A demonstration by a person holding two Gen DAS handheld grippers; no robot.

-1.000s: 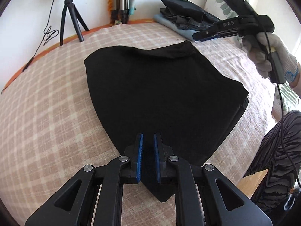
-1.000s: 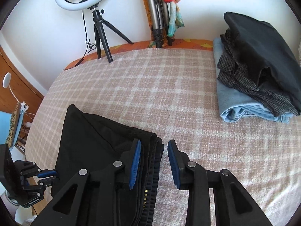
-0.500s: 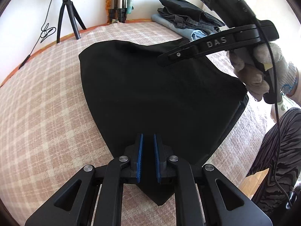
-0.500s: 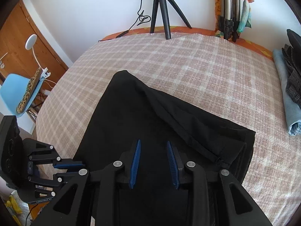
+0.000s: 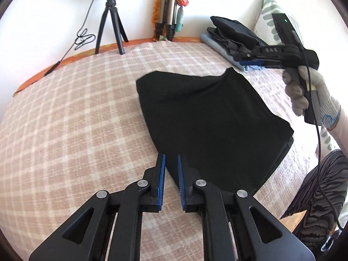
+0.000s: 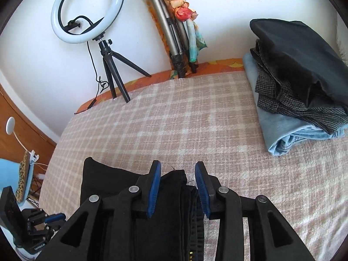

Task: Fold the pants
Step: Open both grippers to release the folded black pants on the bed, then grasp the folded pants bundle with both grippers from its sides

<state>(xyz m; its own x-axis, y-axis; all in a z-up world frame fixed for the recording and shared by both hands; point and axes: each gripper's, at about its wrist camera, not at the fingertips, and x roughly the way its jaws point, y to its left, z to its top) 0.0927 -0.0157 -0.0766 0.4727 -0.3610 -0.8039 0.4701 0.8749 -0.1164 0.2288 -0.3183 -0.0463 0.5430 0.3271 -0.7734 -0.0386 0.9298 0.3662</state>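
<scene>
Black pants (image 5: 213,121) lie folded flat on the checked blanket (image 5: 76,119). My left gripper (image 5: 171,163) hovers over the near left edge of the pants, jaws a narrow gap apart and empty. My right gripper (image 6: 178,174) is open over the pants' far corner (image 6: 174,178), nothing between its pads. In the left wrist view the right gripper (image 5: 252,62) is held by a gloved hand (image 5: 308,91) above the far right corner of the pants. The left gripper shows in the right wrist view (image 6: 50,218) at the lower left.
A stack of folded clothes (image 6: 300,82) sits at the right of the bed. A ring light on a small tripod (image 6: 108,65) and a folded tripod (image 6: 174,43) stand against the back wall. A blue chair (image 6: 13,174) is beside the bed on the left.
The right gripper swung from above the middle of the pants back to their far right corner. The left gripper shifted left to the pants' edge and its jaws opened slightly.
</scene>
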